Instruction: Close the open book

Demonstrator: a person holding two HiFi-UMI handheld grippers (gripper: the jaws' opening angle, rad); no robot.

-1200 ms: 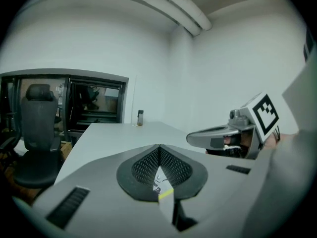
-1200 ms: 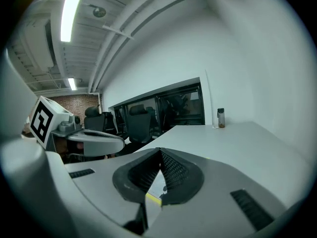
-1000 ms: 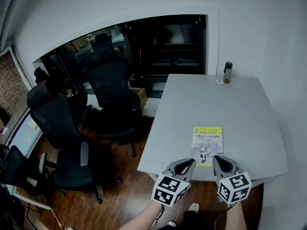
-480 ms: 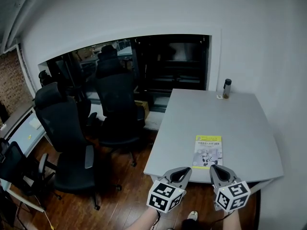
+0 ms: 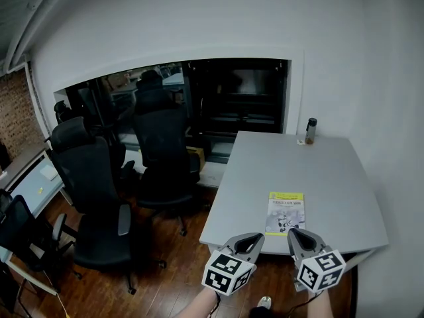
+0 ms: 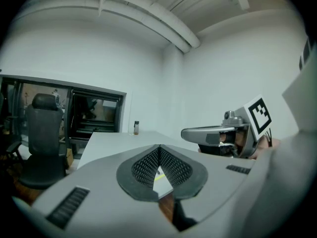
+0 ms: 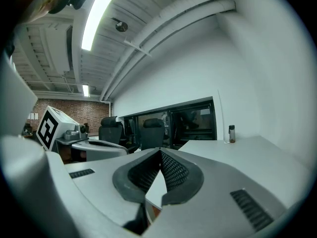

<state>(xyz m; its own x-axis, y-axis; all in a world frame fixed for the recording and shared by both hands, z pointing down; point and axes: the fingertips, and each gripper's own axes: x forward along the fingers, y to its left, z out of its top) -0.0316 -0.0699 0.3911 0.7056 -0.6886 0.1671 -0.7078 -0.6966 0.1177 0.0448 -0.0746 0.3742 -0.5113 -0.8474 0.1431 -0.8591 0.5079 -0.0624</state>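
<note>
A thin book (image 5: 285, 212) with a yellow-green cover lies flat and closed on the grey table (image 5: 331, 171), near its front edge. Both of my grippers hover just in front of that edge, side by side and pointing roughly level toward the book. The left gripper (image 5: 252, 238) is shut with nothing between its pads (image 6: 148, 163). The right gripper (image 5: 293, 233) is shut too, and nothing sits in its pads (image 7: 173, 168). Neither touches the book. Each gripper view shows the other gripper alongside: the right gripper (image 6: 194, 133) and the left gripper (image 7: 101, 148).
A small dark bottle (image 5: 309, 130) stands at the table's far edge by the wall. Black office chairs (image 5: 159, 144) crowd the wooden floor to the left, before a dark window. A white wall runs close along the table's right side.
Both grippers have drawn back from the book's near end to just off the table's front edge and risen a little. The book has stayed put, closed.
</note>
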